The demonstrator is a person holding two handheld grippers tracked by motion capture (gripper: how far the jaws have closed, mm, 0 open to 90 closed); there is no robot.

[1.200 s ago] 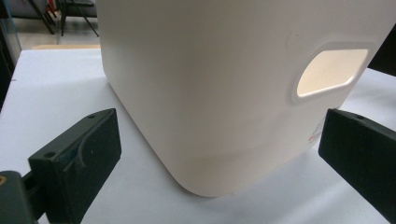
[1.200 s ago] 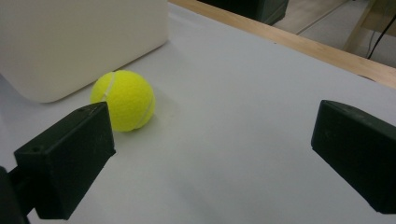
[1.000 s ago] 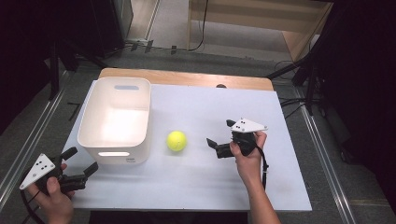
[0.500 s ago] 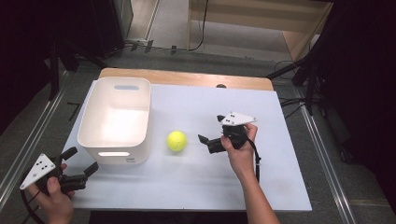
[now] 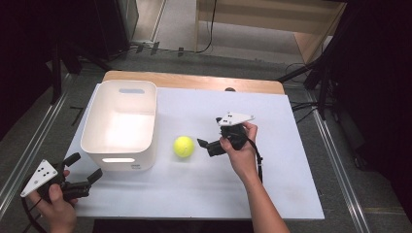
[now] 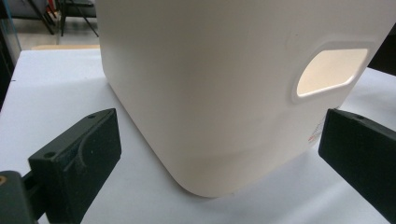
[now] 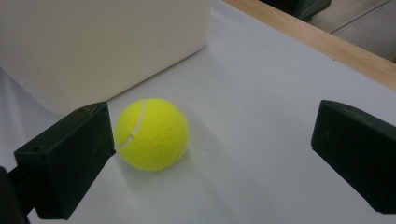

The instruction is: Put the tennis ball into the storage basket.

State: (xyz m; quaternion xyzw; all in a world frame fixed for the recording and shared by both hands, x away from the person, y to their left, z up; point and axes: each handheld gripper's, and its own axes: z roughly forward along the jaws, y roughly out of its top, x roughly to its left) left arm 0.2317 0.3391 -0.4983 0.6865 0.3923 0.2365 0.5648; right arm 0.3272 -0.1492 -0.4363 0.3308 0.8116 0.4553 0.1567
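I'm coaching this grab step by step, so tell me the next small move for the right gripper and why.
Probably ease the right gripper forward and a little toward its left jaw. Its jaws stand wide open, and the tennis ball rests free on the table, ahead of the jaws and close to the left one, not yet centred between them. Then close.

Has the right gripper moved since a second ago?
Yes. In the high view the right gripper has moved left across the table, closing on the tennis ball, which lies where it was beside the white bin.
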